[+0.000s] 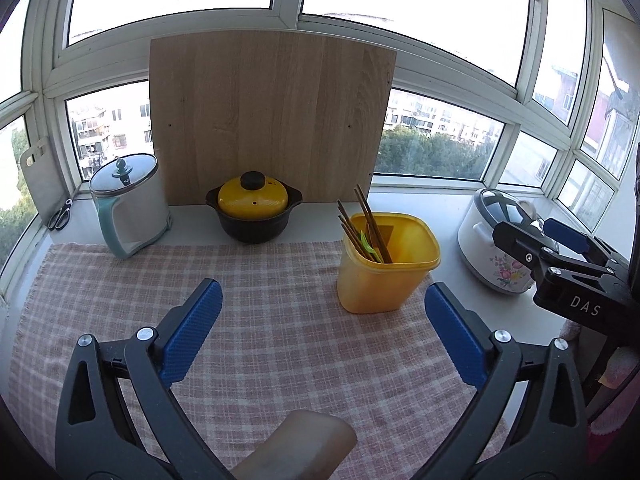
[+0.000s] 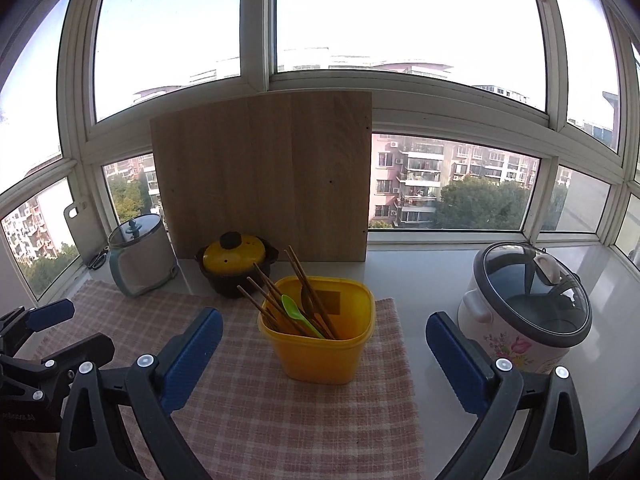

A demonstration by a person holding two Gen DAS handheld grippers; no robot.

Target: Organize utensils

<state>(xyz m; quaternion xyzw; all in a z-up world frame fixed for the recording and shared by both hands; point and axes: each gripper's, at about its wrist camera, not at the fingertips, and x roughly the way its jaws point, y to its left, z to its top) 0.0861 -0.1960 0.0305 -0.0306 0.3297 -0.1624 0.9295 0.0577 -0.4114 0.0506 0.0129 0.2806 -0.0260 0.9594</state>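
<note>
Utensils all look parked in the yellow bin already, both grippers spread wide and empty

The yellow container (image 2: 322,336) is seen just ahead of the right gripper (image 2: 324,354), between its fingers' line of sight, and ahead and to the right of the left gripper (image 1: 323,332), on the checked cloth (image 1: 256,320) over the surface. Brown chopsticks (image 2: 276,296) and a green spoon (image 2: 300,318) are leaned inside it, tips sticking out past the rim. Nothing loose can be made out on the cloth, so the job is judged pretty much done. If anything gets regrabbed: chopsticks are probably light, stiff and a bit slippery, so a pinch across the upper exposed shafts would be safest. The bin looks like thin plastic, likely light and easily tipped, best taken at the rim wall.
</note>
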